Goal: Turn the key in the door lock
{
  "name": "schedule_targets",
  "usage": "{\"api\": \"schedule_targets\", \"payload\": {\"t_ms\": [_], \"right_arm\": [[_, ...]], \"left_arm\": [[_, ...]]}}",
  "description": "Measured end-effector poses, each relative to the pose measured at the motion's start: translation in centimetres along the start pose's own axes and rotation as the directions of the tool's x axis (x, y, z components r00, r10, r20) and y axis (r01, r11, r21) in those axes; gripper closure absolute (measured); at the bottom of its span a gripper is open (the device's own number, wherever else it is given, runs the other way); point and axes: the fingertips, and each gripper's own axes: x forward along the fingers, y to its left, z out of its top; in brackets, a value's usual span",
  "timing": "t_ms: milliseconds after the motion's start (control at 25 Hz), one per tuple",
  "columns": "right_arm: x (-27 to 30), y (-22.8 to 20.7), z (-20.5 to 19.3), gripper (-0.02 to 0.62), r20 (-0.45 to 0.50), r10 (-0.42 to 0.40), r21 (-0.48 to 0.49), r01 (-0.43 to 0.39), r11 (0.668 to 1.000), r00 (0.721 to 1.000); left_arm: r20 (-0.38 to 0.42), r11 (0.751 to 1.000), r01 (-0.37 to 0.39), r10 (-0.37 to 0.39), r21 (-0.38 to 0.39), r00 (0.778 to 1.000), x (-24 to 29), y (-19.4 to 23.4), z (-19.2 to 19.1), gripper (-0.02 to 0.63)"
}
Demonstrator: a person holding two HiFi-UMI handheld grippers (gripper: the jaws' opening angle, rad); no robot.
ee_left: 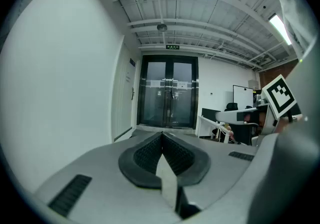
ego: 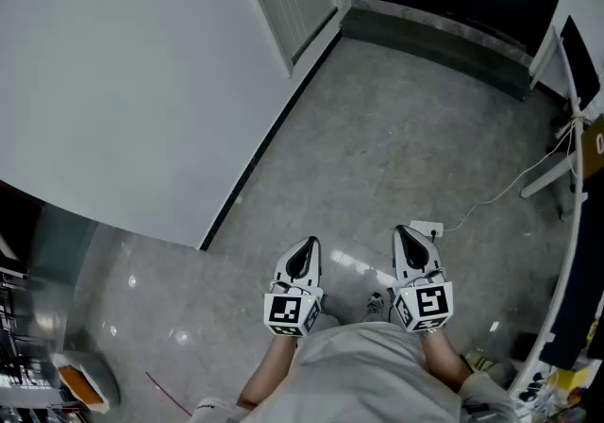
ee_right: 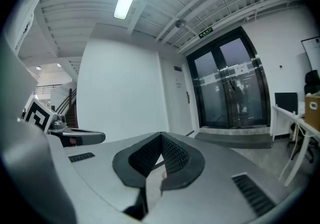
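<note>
Now left gripper [ego: 309, 244] and right gripper [ego: 402, 232] hang closed

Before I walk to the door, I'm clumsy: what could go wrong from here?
The white cable and socket block lie on the floor just ahead of the right gripper: a likely trip hazard. That gripper and the left gripper are shut and empty, so gripping a key means opening first.
</note>
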Motion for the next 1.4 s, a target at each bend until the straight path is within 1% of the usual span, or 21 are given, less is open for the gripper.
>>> {"api": "schedule_targets", "payload": {"t_ms": [160, 280, 440, 520, 600, 720, 840, 1000, 1120, 1240, 1400], "right_arm": [[-3.4, -1.3, -0.2, 0.604, 0.000, -0.075, -0.011, 0.075, 0.997, 0.997], [-6.3, -0.7, -1.5, 0.604, -0.025, -0.108, -0.023, 0.108, 0.994, 0.994], [-9.1, 3.9, -2.1, 0.604, -0.032, -0.081, -0.032, 0.080, 0.996, 0.996], [-9.7, 5.6, -2.1, 0.604, -0.033, -0.083, -0.039, 0.081, 0.996, 0.996], [-10.7, 6.9, -1.9, 0.604, -0.029, -0.096, -0.038, 0.094, 0.995, 0.995], [-12.0, 8.2, -1.8, 0.604, -0.014, -0.109, -0.052, 0.108, 0.993, 0.994], [-13.2, 8.8, -2.1, 0.604, -0.007, -0.093, -0.052, 0.092, 0.994, 0.996], [-13.3, 8.8, -1.7, 0.604, 0.005, -0.059, -0.039, 0.059, 0.998, 0.998], [-13.2, 7.9, -1.3, 0.604, 0.008, -0.029, -0.042, 0.030, 0.999, 1.000], [-13.7, 6.0, -1.1, 0.604, -0.001, -0.015, -0.035, 0.015, 0.999, 1.000], [-14.8, 2.4, -0.5, 0.604, -0.008, -0.002, -0.034, 0.001, 0.999, 1.000]], "left_arm": [[0.037, 0.997, 0.079, -0.079, 0.007, 0.996, -0.7, -2.9, 0.3, 0.598], [0.052, 0.996, 0.093, -0.093, 0.000, 0.994, -3.0, -4.1, -0.5, 0.598], [0.066, 0.997, 0.069, -0.068, -0.018, 0.995, -7.3, -3.2, -1.3, 0.597], [0.060, 0.997, 0.067, -0.065, -0.039, 0.996, -8.9, -2.6, -2.1, 0.597], [0.047, 0.996, 0.076, -0.074, -0.047, 0.996, -10.4, -2.3, -3.0, 0.597], [0.042, 0.995, 0.090, -0.089, -0.033, 0.995, -11.9, -2.3, -3.6, 0.598], [0.051, 0.997, 0.081, -0.080, -0.020, 0.995, -12.7, -3.0, -3.7, 0.598], [0.079, 0.997, 0.072, -0.072, -0.004, 0.994, -13.2, -4.4, -2.5, 0.598], [0.088, 0.998, 0.058, -0.059, 0.003, 0.994, -12.8, -5.3, -2.1, 0.597], [0.074, 1.000, 0.027, -0.026, -0.015, 0.997, -11.8, -6.5, -2.2, 0.597], [0.075, 0.999, 0.041, -0.040, -0.024, 0.996, -9.8, -10.5, -1.8, 0.598]]}}
